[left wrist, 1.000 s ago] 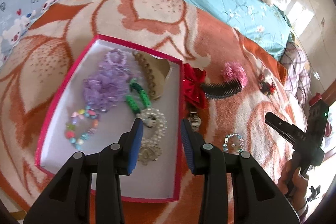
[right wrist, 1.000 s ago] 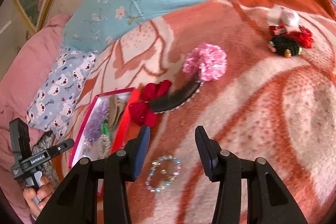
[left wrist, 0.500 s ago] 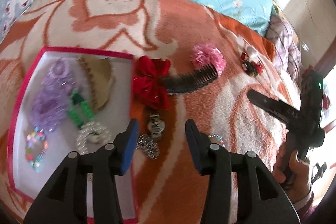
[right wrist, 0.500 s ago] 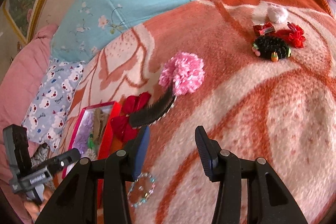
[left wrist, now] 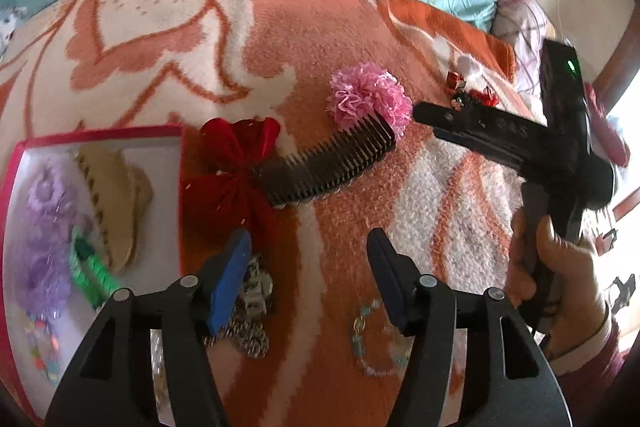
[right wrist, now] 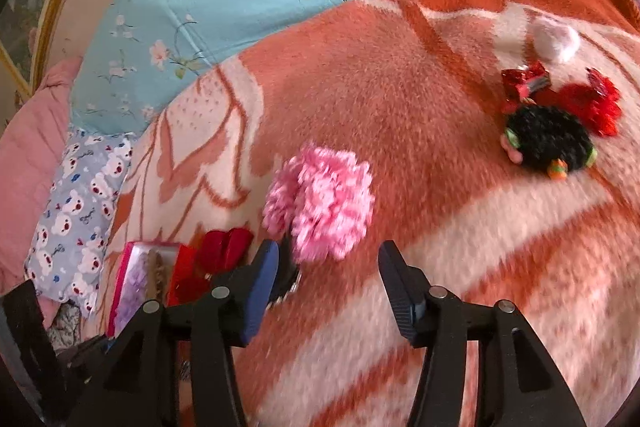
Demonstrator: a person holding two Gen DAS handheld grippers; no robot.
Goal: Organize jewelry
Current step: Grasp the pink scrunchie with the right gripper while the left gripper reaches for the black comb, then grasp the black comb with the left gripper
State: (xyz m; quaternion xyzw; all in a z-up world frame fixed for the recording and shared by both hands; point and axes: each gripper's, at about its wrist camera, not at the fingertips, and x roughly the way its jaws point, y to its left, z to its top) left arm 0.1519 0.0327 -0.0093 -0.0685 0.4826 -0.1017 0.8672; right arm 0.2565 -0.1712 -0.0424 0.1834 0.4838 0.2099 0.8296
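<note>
Your left gripper (left wrist: 308, 271) was spread wide, nothing between the blue pads, hovering over the orange-and-cream patterned blanket (left wrist: 280, 39). Just under its left finger lay a small silver watch with a metal chain strap (left wrist: 252, 311); under the right finger, a pale blue-green beaded bracelet (left wrist: 376, 343). Both sat on the blanket, outside the box.

Your right gripper (right wrist: 326, 279) was also open and empty. Directly ahead of it, almost between the fingertips, sat the pink ruffled pom-pom flower (right wrist: 320, 199) on the end of the dark toothed hair comb (left wrist: 332, 163). In the right wrist view the comb was mostly hidden behind the left finger.

Key relation, as I judged it: the comb's long axis ran diagonally from the red velvet bow (left wrist: 228, 171) up toward the pom-pom, so the flower end pointed at your right gripper and the bow end at the pink-rimmed white box (left wrist: 96, 137). Right was nearer the pom-pom; left was nearer the watch and bracelet.

The box lay left of the left gripper, holding a tan claw clip (left wrist: 116, 203), a purple ruffled scrunchie (left wrist: 40, 227), a green clip (left wrist: 92, 271) and a multicoloured bead bracelet (left wrist: 42, 347).

Farther out, a black knitted piece with red clips (right wrist: 552, 131) lay well apart on the right.
</note>
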